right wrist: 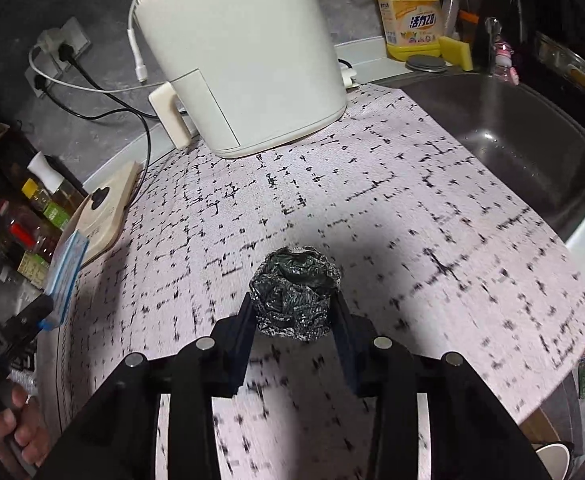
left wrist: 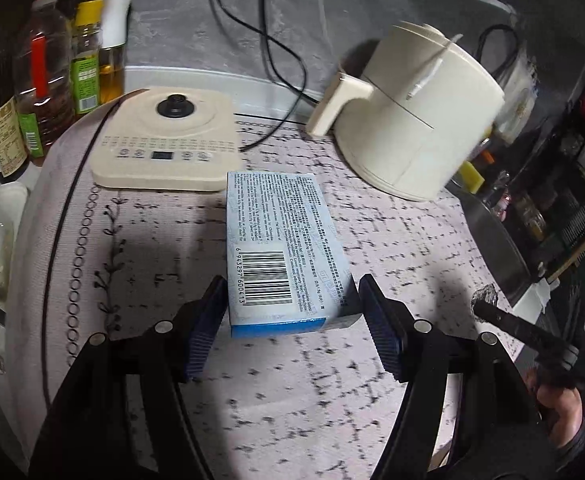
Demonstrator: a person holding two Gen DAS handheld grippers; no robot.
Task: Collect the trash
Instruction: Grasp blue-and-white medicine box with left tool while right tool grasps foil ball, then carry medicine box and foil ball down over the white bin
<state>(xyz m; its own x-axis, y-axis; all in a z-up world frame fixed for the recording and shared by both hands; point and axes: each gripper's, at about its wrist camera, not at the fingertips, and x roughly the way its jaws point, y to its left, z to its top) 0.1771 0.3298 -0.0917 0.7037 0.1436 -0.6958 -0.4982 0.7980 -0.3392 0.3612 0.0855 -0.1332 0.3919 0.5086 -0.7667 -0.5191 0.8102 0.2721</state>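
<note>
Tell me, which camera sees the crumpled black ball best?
The right wrist view: the crumpled black ball sits in the middle, squeezed by the right gripper. The left wrist view shows only a small bit of it at the right edge, at the tip of that gripper.

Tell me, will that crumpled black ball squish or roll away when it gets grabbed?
The crumpled black ball looks like scrunched thin plastic, so it probably squashes and weighs little. Its lumpy folds likely stop rolling. The right tool already pinches it, seemingly without slipping.
</note>
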